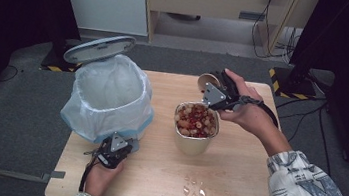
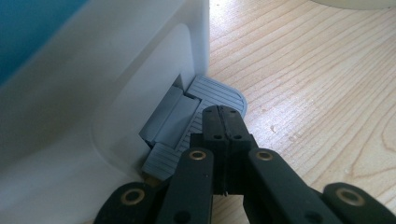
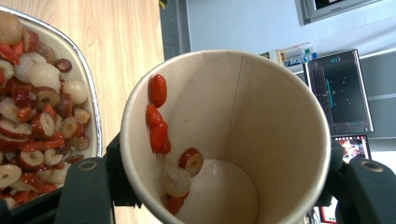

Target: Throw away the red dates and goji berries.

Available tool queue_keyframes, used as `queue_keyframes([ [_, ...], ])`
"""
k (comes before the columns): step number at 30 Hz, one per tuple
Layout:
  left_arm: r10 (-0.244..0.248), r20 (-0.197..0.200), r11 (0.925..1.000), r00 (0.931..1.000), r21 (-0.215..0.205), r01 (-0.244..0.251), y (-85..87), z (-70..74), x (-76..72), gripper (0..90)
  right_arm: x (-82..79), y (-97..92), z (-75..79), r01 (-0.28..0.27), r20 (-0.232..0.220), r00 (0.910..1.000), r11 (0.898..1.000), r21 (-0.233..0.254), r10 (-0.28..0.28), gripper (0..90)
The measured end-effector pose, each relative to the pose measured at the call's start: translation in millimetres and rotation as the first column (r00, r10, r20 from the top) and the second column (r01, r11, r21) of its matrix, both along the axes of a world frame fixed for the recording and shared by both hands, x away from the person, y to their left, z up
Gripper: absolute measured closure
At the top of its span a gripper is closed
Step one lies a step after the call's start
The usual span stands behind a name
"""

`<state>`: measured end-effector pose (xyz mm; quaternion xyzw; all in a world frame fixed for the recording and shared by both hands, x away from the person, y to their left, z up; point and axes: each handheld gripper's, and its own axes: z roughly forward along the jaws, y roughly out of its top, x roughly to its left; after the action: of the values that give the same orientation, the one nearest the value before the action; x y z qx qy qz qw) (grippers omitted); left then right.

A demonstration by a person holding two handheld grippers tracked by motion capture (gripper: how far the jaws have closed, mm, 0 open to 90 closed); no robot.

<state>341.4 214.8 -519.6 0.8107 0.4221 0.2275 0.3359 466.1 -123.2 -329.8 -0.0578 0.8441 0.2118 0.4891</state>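
A white pedal bin (image 1: 107, 95) lined with a plastic bag stands at the table's left, its lid (image 1: 99, 48) raised. My left gripper (image 1: 124, 144) is at the bin's foot, shut, its tips (image 2: 223, 114) resting on the grey pedal (image 2: 219, 91). On its side over the table's far edge lies a paper cup (image 1: 208, 82), with my right gripper (image 1: 216, 92) shut on it. In the right gripper view the cup (image 3: 280, 116) has a few red and pale fruit pieces (image 3: 159, 116) clinging inside. Just in front sits a metal container (image 1: 194, 146) full of such pieces.
Crumbs (image 1: 195, 188) lie scattered on the wooden table (image 1: 242, 187) near its front edge. A person's patterned sleeve (image 1: 301, 194) comes in at the bottom right. Cables and black stands are on the floor behind the table.
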Motion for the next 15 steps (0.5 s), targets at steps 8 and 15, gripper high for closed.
queue_keyframes([
  [8, 0.0, 0.0, 1.0, 1.0, -0.002, 0.0, 0.1, 0.0, 0.0, 89.7, 3.0, -5.5, -0.2, 0.012, -0.014, 0.9998, 1.0, 0.02, -0.012, 32.4],
  [15, 0.0, 0.001, 1.0, 1.0, 0.0, 0.0, -0.1, 0.0, -0.1, 89.6, 4.2, -10.1, -0.5, 0.021, -0.015, 0.9997, 1.0, 0.012, -0.021, 32.4],
])
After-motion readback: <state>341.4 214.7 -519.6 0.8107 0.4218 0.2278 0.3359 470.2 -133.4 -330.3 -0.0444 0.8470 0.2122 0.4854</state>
